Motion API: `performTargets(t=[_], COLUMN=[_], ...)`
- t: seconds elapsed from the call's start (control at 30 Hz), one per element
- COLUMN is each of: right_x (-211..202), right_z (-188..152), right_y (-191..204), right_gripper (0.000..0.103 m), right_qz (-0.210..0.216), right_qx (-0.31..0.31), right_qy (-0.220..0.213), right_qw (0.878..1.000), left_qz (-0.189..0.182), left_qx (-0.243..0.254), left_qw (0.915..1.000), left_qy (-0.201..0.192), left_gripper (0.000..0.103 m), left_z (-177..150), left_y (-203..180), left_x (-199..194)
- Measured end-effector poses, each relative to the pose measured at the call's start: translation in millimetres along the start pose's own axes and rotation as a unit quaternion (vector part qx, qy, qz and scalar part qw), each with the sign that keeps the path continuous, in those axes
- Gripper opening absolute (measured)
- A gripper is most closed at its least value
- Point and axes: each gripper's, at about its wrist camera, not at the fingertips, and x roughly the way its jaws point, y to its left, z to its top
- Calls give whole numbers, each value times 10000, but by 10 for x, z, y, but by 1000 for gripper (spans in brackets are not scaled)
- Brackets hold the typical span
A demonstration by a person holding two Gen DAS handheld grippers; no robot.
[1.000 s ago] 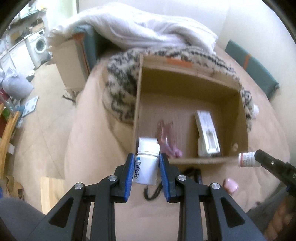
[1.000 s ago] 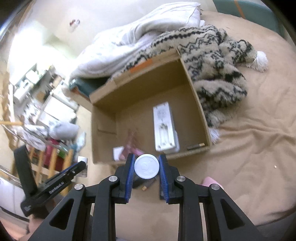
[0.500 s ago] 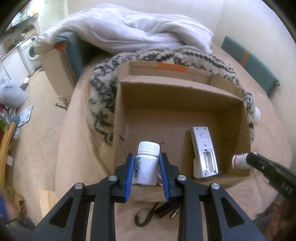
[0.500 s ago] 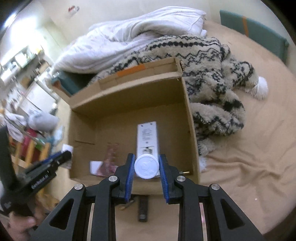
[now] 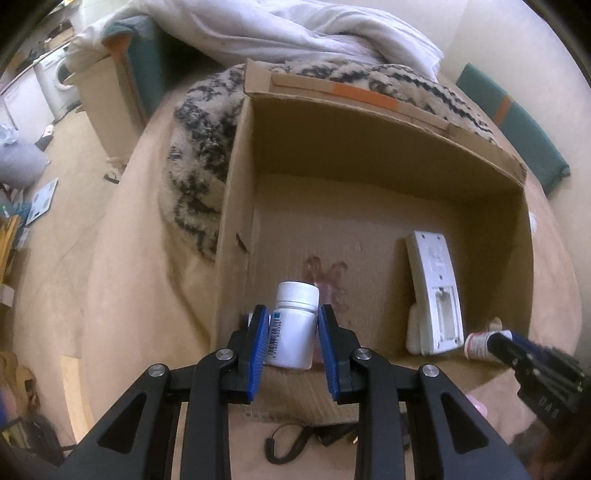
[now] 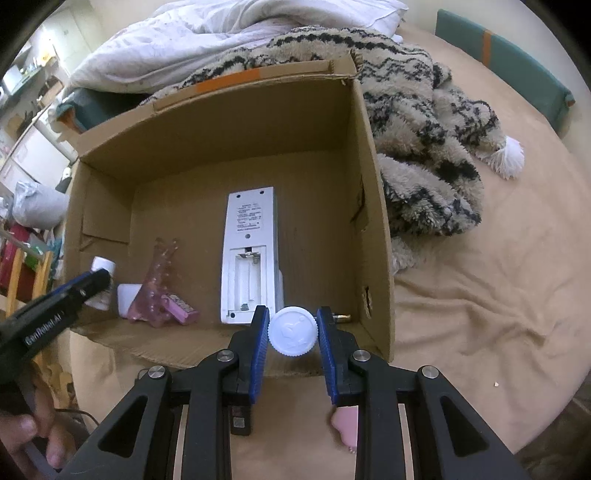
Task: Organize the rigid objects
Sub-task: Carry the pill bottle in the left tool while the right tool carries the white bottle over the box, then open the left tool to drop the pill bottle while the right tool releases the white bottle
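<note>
An open cardboard box (image 5: 388,147) (image 6: 373,206) lies on the tan bed. My left gripper (image 5: 291,339) is shut on a white pill bottle (image 5: 295,332) with a barcode label, held over the box's near left corner. My right gripper (image 6: 292,332) is shut on a small bottle with a white ribbed cap (image 6: 292,331), over the box's near right edge; it shows in the left wrist view as a red-labelled bottle (image 5: 480,341). Inside the box lie a white remote (image 6: 251,254) (image 5: 436,291), face down with its battery bay open, and a pink plastic item (image 6: 162,291).
A patterned fuzzy blanket (image 6: 417,140) and a white duvet (image 6: 221,33) lie behind and beside the box. A black cable (image 5: 295,439) and a pink object (image 6: 345,424) lie on the bed in front of it. A teal cushion (image 6: 517,74) is at the far right.
Both grippers have moved forward with their bottles, from in front of the box to over its near edge. The box now looks larger and closer in both views.
</note>
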Motion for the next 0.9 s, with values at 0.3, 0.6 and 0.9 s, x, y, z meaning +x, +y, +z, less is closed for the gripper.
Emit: performTargets(t=[0.3,0.6,0.9], right_x=[-20,-230,-291], right_z=[47,48,-1], right_y=[-59,-12,-58], right_gripper=[28,79,79], right_qz=[229,833,900], right_qx=[240,369,486], right_qy=[-223,-589,-602], right_qw=[9992,9941,9929], left_qz=[-72,-149,-126], left_qx=[59,140,60], left_qw=[9999,9991,9983], left_qy=[-102,-363,-567], left_gripper=[25,74,74], left_z=[4,-26,-38], left_y=[-59,-110,-48], left_x=[-15,-188,-367])
